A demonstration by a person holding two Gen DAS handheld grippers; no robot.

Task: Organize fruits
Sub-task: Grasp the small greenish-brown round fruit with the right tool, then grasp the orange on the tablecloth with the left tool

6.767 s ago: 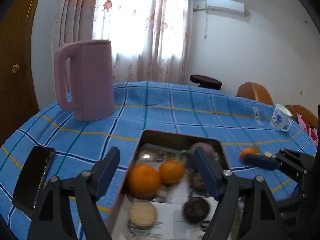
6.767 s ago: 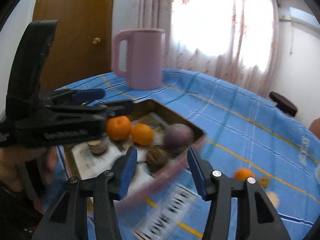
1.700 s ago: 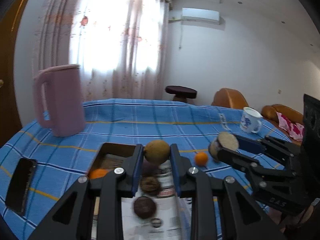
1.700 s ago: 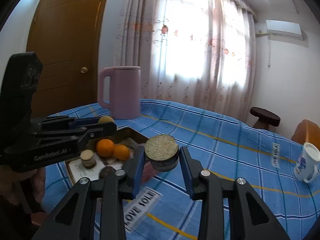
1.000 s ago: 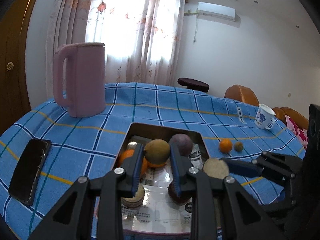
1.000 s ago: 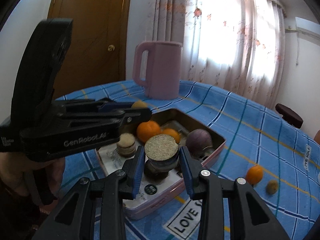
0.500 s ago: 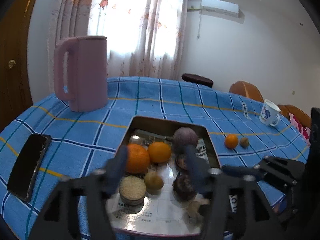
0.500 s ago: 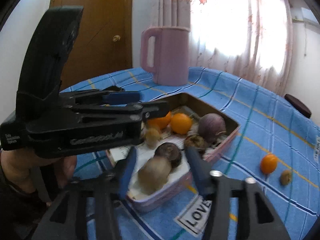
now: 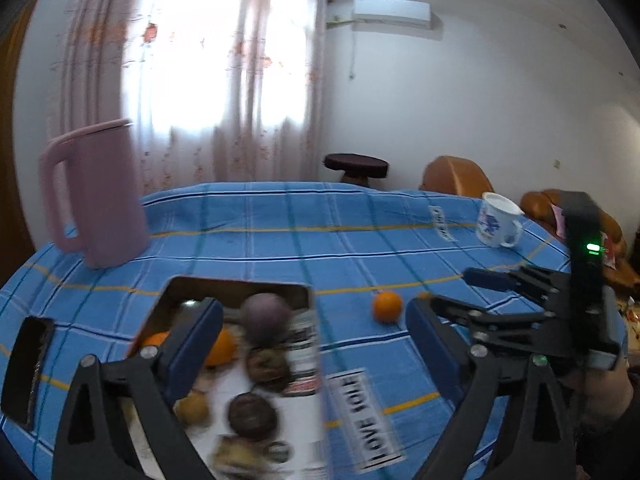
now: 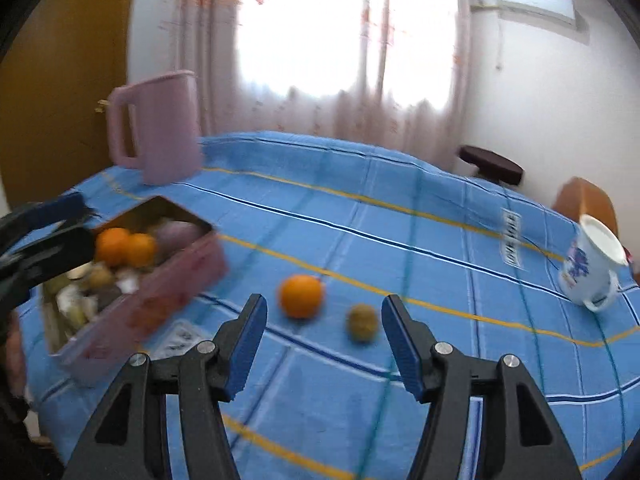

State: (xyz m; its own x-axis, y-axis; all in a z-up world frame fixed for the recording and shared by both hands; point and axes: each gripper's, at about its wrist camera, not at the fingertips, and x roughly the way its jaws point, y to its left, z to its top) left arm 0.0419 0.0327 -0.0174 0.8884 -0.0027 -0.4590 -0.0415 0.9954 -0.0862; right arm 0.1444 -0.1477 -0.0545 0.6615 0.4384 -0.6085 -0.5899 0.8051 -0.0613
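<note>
Fruit is split between two places: most of it sits piled in the tin (image 10: 160,280), while an orange (image 10: 301,295) and a small brown fruit (image 10: 362,323) lie loose on the blue cloth (image 10: 400,240), just beside each other. Both are straight ahead of the right gripper (image 10: 322,344), framed between its two blue pads (image 10: 248,340) but beyond the tips, so nothing is gripped. Its jaws stand apart and empty, about wide enough to pass round either fruit, which suggests it is lined up for the next pick.

Off to the left of those jaws is the tin, with oranges and a purple fruit at its far end and darker pieces nearer. The left gripper (image 9: 316,356) hangs over it, jaws opening wide with nothing pressed between the pads; the tin's right wall and the fruit inside show in the gap below, which fits a release into the tin. From this view the loose orange (image 9: 387,306) lies ahead of the right-hand pad, near the other gripper's tips.

A pink jug (image 9: 94,196), a mug (image 10: 592,268) and a phone (image 9: 28,364) stand clear of the work
</note>
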